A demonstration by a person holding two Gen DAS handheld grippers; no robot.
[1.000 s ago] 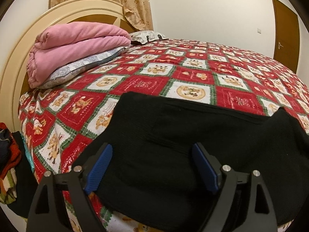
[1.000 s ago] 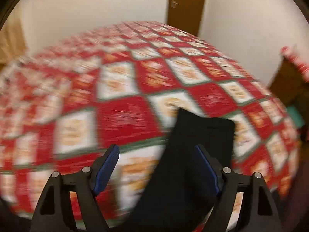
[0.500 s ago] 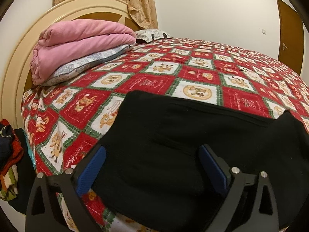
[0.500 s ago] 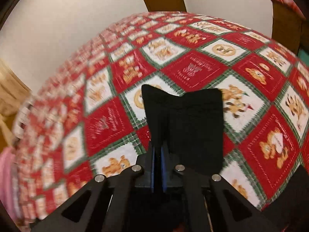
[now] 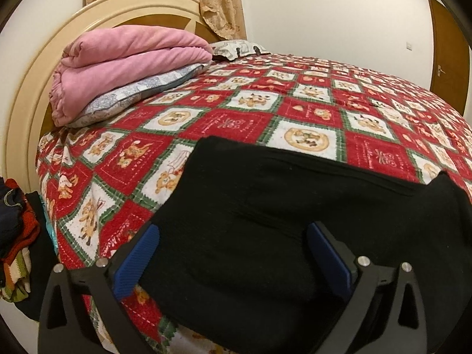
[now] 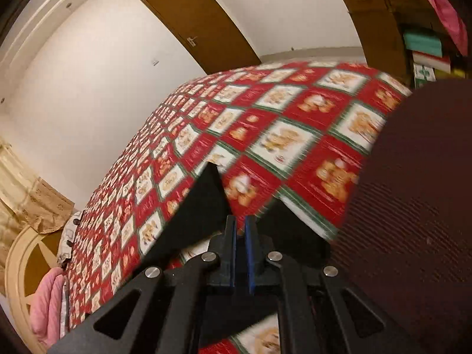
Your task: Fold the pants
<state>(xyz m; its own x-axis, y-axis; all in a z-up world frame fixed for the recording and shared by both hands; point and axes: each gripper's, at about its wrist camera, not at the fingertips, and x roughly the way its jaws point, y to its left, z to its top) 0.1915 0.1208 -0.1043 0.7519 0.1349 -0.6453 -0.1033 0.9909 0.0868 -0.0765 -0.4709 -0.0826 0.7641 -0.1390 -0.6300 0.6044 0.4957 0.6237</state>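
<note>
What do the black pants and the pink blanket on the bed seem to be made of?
Pants: apparently a soft matte knit; fine ribbing shows close up in the right wrist view, and it drapes limply. Pink blanket: likely plush fleece, thick rounded folds with a fuzzy, dull surface.

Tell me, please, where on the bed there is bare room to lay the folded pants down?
The bedspread lies bare beyond the black pants, from the pink blanket across toward the door side. The headboard corner is crowded with blanket and pillows; the near edge is covered by the pants.
</note>
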